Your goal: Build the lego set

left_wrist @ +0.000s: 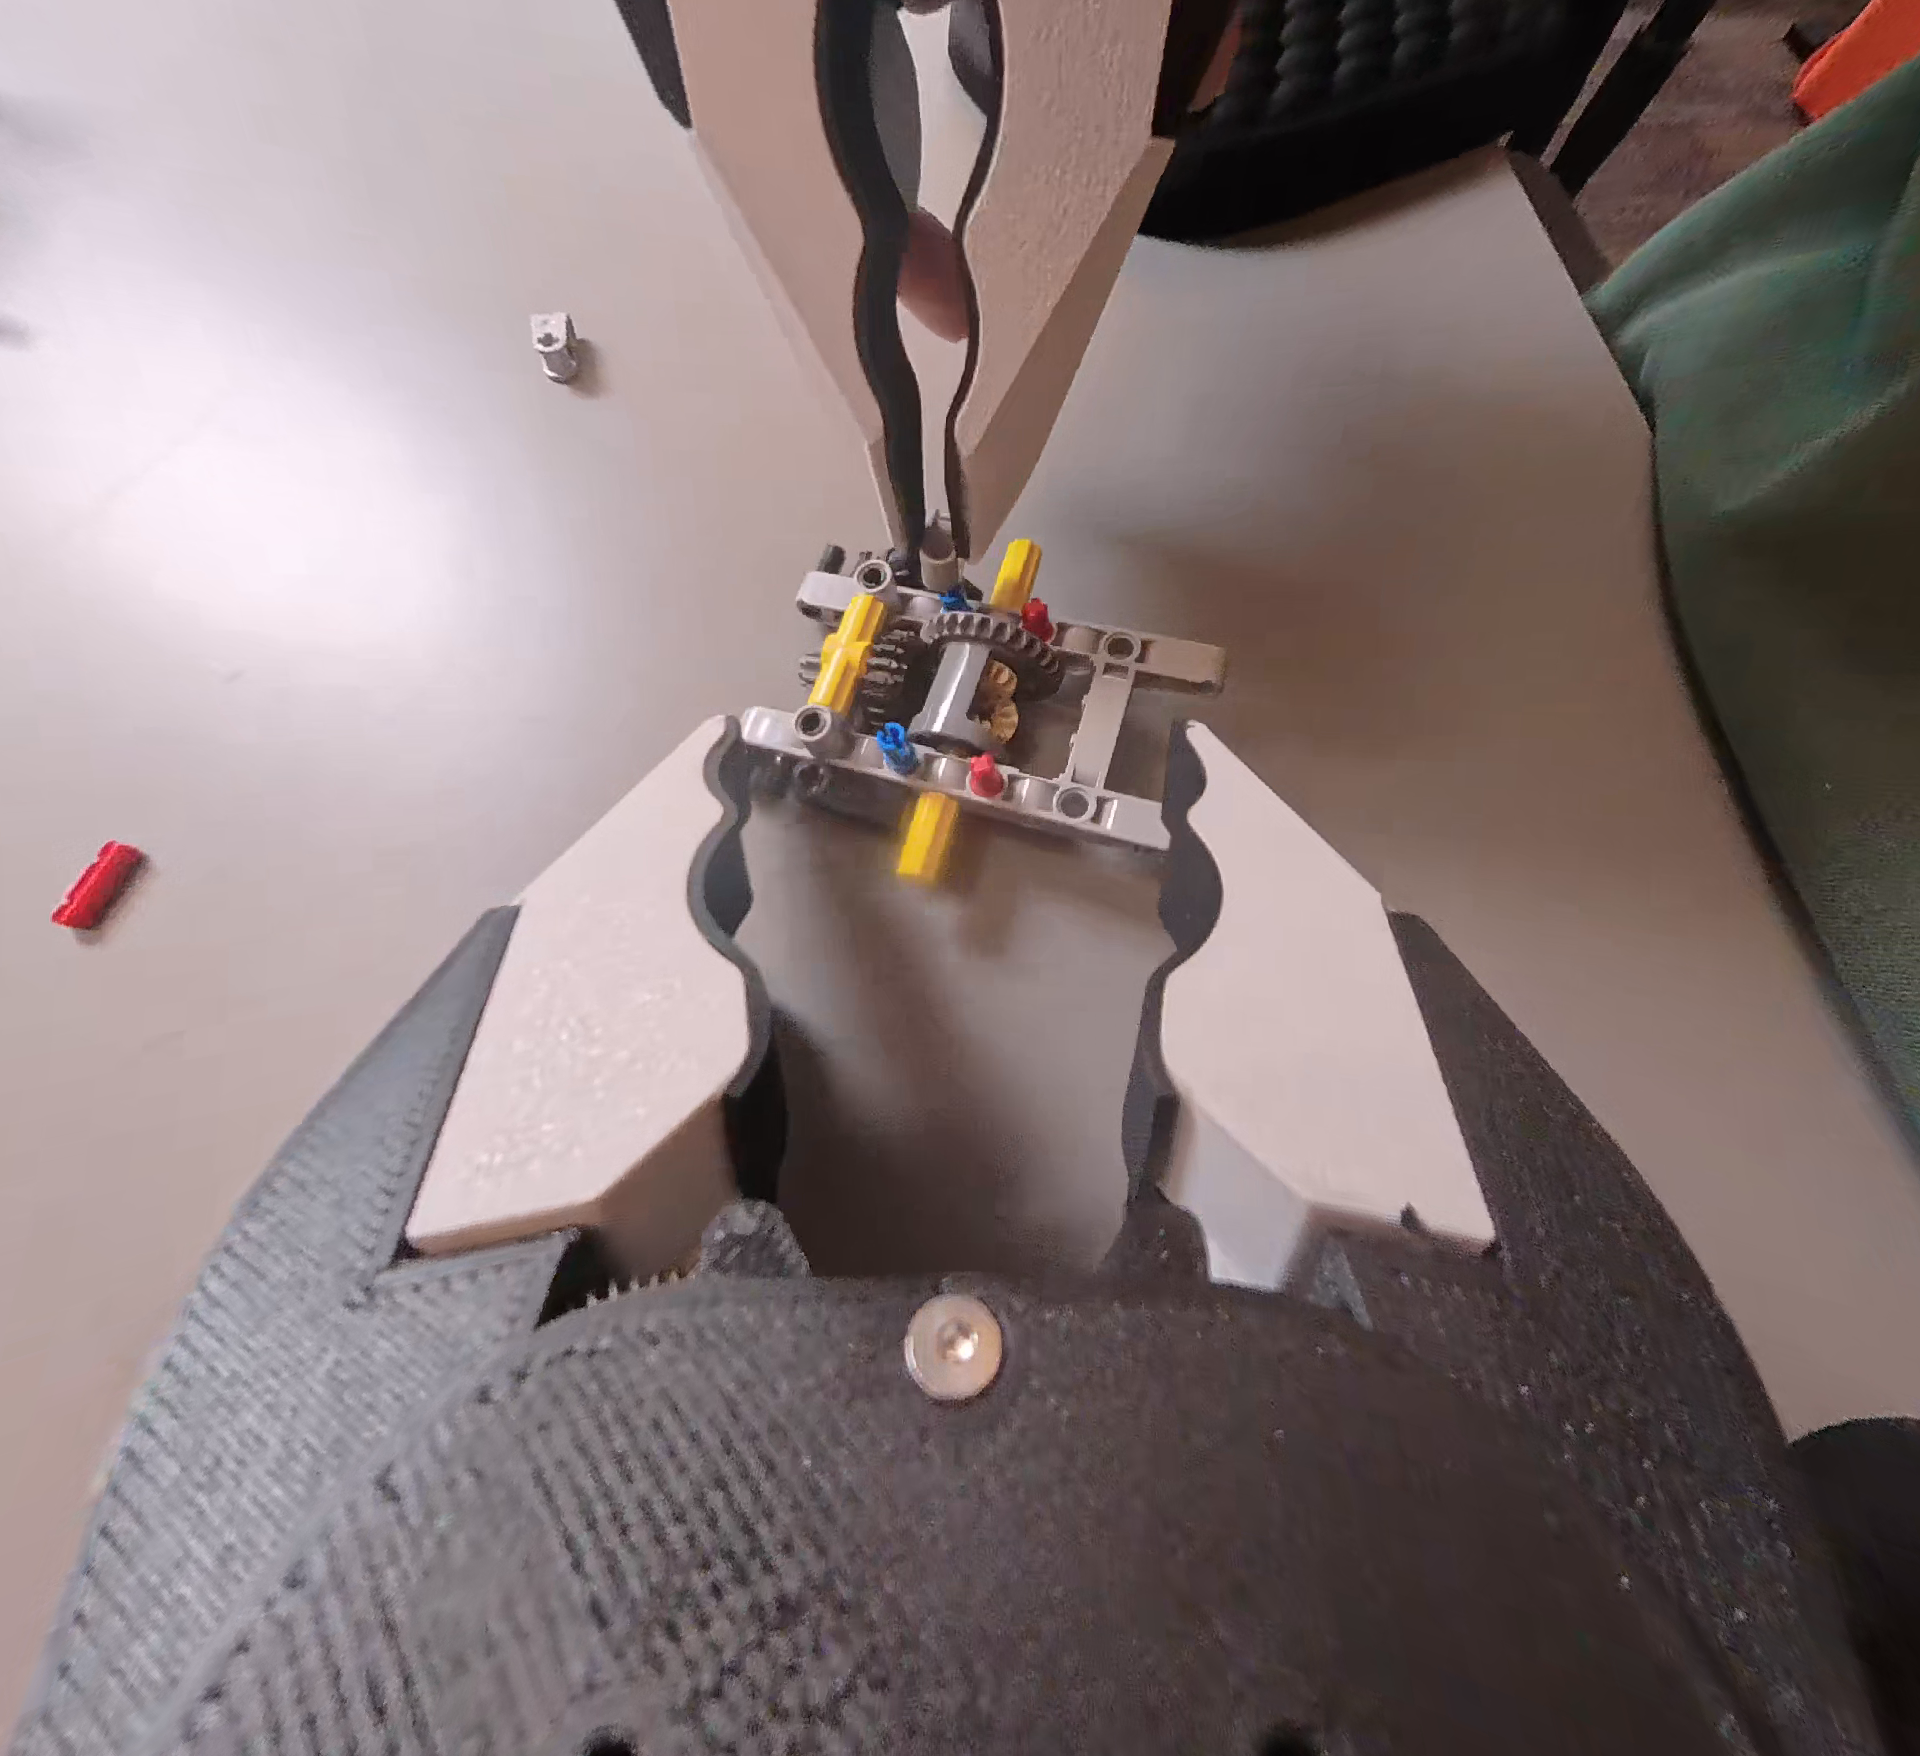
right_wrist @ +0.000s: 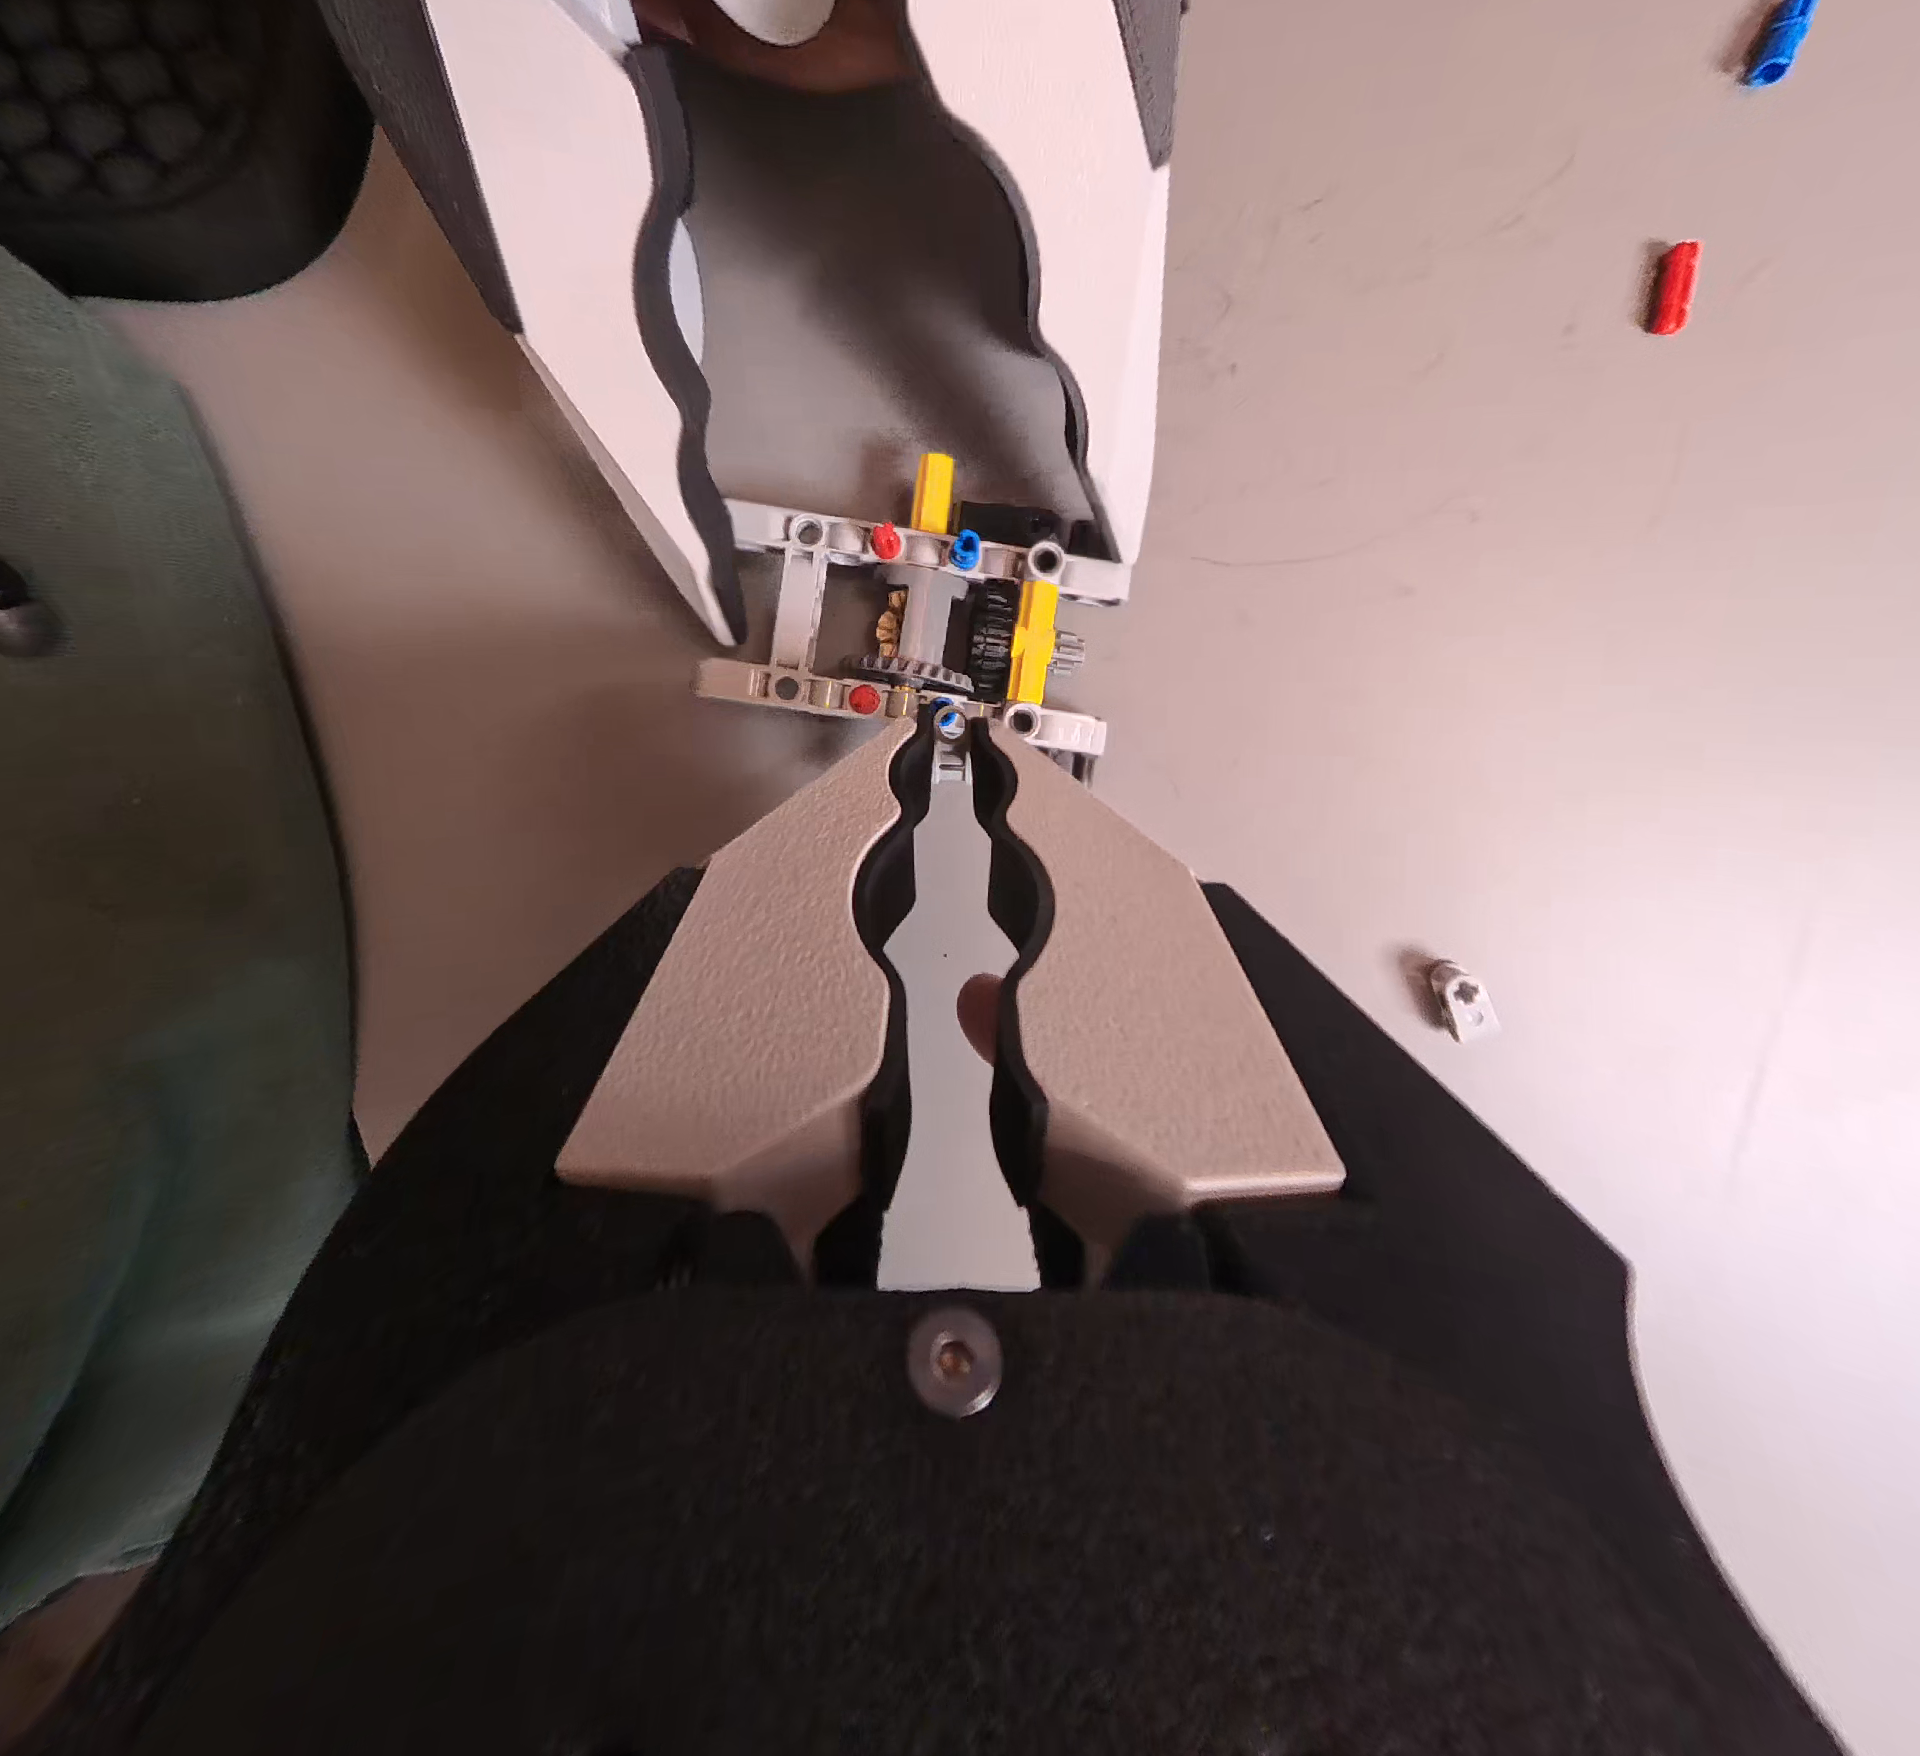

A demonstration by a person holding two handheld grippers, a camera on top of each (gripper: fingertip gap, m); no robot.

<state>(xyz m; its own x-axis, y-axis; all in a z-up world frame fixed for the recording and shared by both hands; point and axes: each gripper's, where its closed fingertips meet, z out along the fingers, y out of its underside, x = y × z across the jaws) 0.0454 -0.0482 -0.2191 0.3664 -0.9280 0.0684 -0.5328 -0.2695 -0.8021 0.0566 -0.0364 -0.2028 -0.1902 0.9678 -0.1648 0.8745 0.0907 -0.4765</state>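
The lego set, a light-grey beam frame (left_wrist: 977, 698) carrying dark gears, yellow axle pieces and small red and blue pins, sits on the pale tabletop (left_wrist: 312, 563), caught between the two grippers. Nearest in the left wrist view, the left gripper (left_wrist: 951, 750) with its beige fingers and black wavy pads stands spread wide, and the frame's near beam spans the gap from fingertip to fingertip, both ends touching the pads. A yellow axle (left_wrist: 928, 833) sticks out of that beam toward the camera. Across the frame, the right gripper (right_wrist: 948, 738) comes in tips down, its fingers drawn narrow and pinching a small grey pin piece (right_wrist: 949, 761) right at the far beam, beside a blue pin (right_wrist: 948, 717). Farther out on the table, well apart from the build, lie a loose red connector (left_wrist: 96, 883), a small grey connector block (left_wrist: 554, 345) and a blue connector (right_wrist: 1782, 33). At the table's edge sits green cloth (left_wrist: 1787, 480).
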